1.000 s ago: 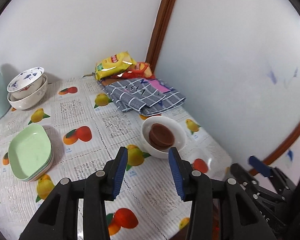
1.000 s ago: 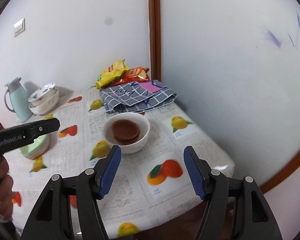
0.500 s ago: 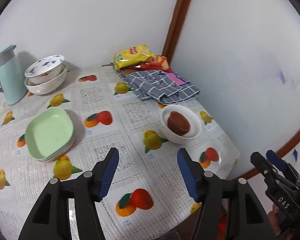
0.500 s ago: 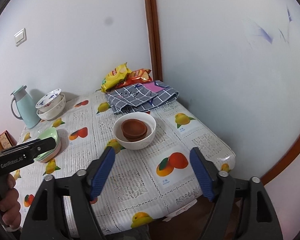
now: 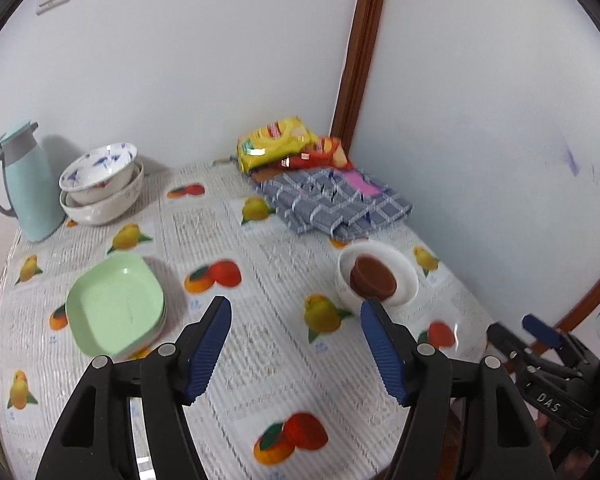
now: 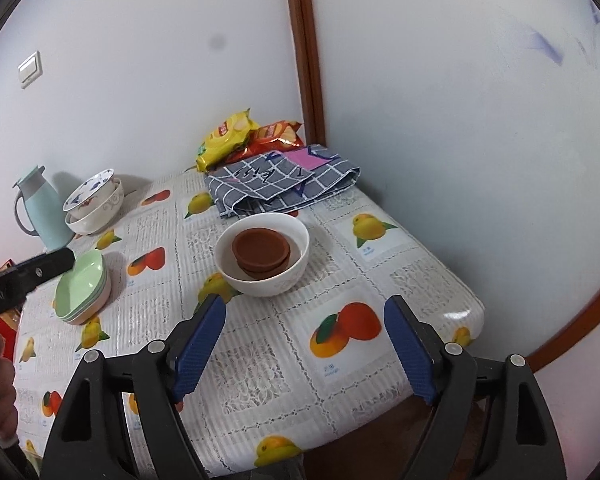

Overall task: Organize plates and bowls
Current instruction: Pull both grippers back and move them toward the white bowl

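A white bowl (image 5: 404,276) (image 6: 290,268) holds stacked brown saucers (image 5: 374,278) (image 6: 262,252) at the table's right side. Stacked green plates (image 5: 114,304) (image 6: 82,288) lie at the left. Two stacked patterned bowls (image 5: 100,188) (image 6: 94,202) stand at the back left. My left gripper (image 5: 296,344) is open and empty above the table's near part. My right gripper (image 6: 304,344) is open and empty, held above the front edge, short of the white bowl.
A pale blue jug (image 5: 24,188) (image 6: 44,210) stands at the back left. A folded checked cloth (image 5: 336,204) (image 6: 280,184) and snack bags (image 5: 276,146) (image 6: 236,134) fill the back corner by the walls. The fruit-print tablecloth (image 6: 340,368) drops off at the front and right edges.
Both grippers have drawn back and up from the white bowl, so more of the table shows. Both have opened wider. The dishes have not moved.
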`<state>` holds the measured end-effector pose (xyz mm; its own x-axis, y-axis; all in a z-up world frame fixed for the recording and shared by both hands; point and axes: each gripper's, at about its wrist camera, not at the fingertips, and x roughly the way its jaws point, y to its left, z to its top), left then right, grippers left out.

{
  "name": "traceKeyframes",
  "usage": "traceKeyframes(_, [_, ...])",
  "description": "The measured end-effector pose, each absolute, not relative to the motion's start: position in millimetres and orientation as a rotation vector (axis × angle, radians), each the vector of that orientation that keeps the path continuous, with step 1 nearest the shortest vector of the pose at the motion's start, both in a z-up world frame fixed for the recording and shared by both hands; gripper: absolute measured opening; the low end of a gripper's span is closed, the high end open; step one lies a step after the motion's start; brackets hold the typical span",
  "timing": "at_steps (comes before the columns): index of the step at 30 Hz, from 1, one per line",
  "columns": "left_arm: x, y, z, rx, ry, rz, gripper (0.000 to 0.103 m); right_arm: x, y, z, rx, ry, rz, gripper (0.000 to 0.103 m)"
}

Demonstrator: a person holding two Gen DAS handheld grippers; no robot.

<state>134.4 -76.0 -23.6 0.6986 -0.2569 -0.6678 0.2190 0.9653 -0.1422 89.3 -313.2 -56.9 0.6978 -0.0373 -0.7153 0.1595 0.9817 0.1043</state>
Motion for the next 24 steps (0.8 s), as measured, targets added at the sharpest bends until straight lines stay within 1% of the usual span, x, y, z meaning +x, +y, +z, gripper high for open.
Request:
traceKeyframes(4, [144,-78,-25,-0.051,0.757,-0.251,0.065,106,-311,-64,0.115,0.828,-0.112,0.081])
traceKeyframes(9, [164,-81,-34,-0.048,0.822,-0.238,0.065,121,-306,-66,0.035,0.823,-0.133,0.081])
traceKeyframes(20, [198,-101,-62,-0.076,0.894,-0.253,0.065,160,-316,-76,0.029,0.833,-0.071,0.081])
traceKeyframes(24, [213,-108,-75,-0.104,0.935,-0.265,0.065,180,-322,-87,0.028,0.864,-0.070,0.081])
